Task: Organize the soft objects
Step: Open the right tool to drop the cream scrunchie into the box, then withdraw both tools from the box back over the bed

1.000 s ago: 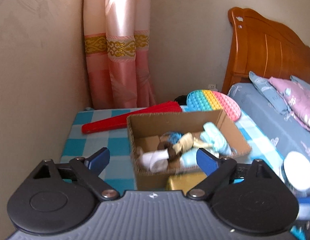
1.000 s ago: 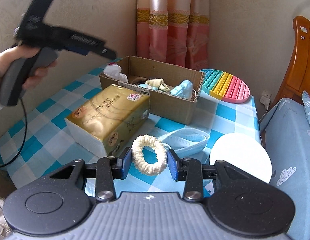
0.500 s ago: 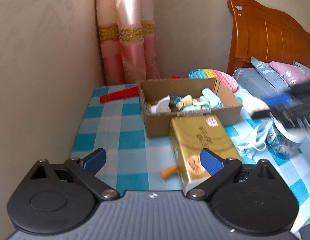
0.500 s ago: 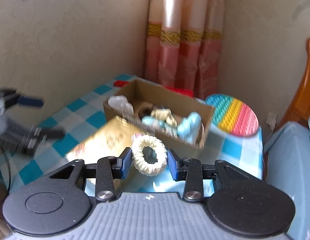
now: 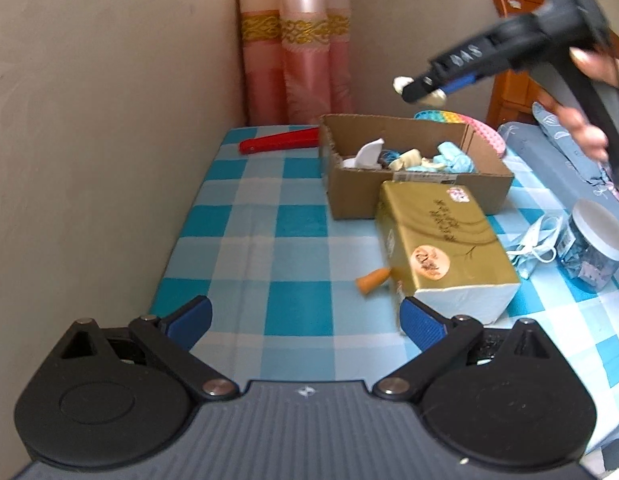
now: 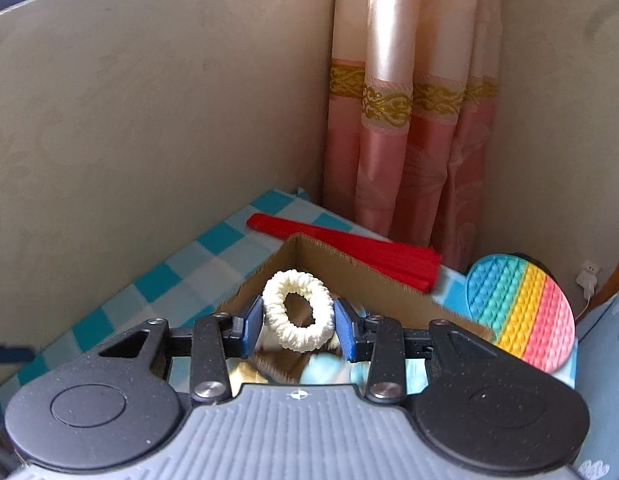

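Observation:
My right gripper (image 6: pixel 298 322) is shut on a cream scrunchie (image 6: pixel 298 309) and holds it in the air above the open cardboard box (image 6: pixel 351 276). In the left wrist view the right gripper (image 5: pixel 423 90) hangs high over the box (image 5: pixel 413 196), the scrunchie (image 5: pixel 433 98) showing at its tip. The box holds several soft items, white, cream and light blue (image 5: pixel 455 158). My left gripper (image 5: pixel 305 316) is open and empty, low over the checked tablecloth (image 5: pixel 269 220), well short of the box. A blue face mask (image 5: pixel 535 246) lies on the cloth right of the tissue pack.
A gold tissue pack (image 5: pixel 441 240) lies in front of the box, with a small orange piece (image 5: pixel 373 280) at its left. A red folded fan (image 5: pixel 279 144) lies behind the box. A rainbow pop toy (image 6: pixel 521 314), a white-lidded jar (image 5: pixel 593 248), the wall and the bed surround the table.
My right gripper has risen with the scrunchie and moved forward over the box. My left gripper has drawn back and away from the box.

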Tool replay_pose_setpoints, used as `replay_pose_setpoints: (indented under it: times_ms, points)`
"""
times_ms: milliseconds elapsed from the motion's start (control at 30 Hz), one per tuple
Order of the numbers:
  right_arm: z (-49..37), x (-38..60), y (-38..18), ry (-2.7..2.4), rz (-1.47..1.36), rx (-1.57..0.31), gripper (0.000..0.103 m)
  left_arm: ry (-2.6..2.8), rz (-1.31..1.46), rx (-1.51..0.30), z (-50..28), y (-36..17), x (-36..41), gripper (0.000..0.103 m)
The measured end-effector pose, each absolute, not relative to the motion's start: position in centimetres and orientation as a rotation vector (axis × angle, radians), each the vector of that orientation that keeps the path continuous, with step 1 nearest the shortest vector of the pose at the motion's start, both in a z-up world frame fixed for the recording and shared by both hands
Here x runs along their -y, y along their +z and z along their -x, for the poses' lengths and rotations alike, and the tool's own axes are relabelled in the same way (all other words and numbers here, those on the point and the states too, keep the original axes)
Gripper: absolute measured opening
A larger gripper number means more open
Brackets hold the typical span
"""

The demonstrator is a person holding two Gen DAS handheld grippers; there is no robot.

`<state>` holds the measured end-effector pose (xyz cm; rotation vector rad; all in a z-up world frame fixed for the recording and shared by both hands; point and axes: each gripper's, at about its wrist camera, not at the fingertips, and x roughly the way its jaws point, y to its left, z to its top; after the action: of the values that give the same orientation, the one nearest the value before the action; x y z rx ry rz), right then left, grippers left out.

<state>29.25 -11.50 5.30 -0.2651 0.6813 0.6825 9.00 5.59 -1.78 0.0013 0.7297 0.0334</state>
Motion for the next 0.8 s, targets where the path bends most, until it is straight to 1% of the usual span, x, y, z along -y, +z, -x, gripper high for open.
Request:
replay_pose_setpoints:
  times_ms: [100, 133, 167, 200, 233, 267, 367, 633, 800]
  points:
    - [-31.0, 10.2, 5.1, 0.676, 0.254, -0.681, 0.046, 0.044, 0.003, -0.734, -8.7, -1.9, -5.8, 0.1]
    - [-31.6, 9.8, 5.0, 0.671, 0.245, -0.683, 0.055, 0.044, 0.004, -0.735, -8.7, -2.0, -5.8, 0.1]
    - [-32.0, 9.5, 5.0, 0.67, 0.237, -0.688, 0.071, 0.045, 0.005, -0.738, -8.6, -2.0, -5.8, 0.1]
    - [-32.3, 9.3, 5.0, 0.667, 0.232, -0.694, 0.077, 0.047, 0.006, -0.739, -8.5, -2.1, -5.8, 0.1]
    - [-32.4, 9.3, 5.0, 0.662, 0.227, -0.688, 0.088, 0.05, 0.006, -0.742, -8.5, -2.2, -5.9, 0.1]
    - [-32.3, 9.3, 5.0, 0.662, 0.222, -0.676, 0.095, 0.052, 0.006, -0.745, -8.5, -2.3, -5.9, 0.1]
    - [-31.5, 10.0, 5.3, 0.682, 0.183, -0.661, 0.103, 0.055, 0.013, -0.752, -8.6, -2.5, -6.1, 0.1]
    - [-27.3, 12.3, 5.6, 0.695, 0.197, -0.651, 0.103, 0.054, 0.015, -0.765, -9.7, -3.3, -6.5, 0.1]
    - [-23.6, 14.3, 4.7, 0.664, 0.239, -0.633, 0.103, 0.047, 0.005, -0.775, -11.0, -3.9, -6.7, 0.1]
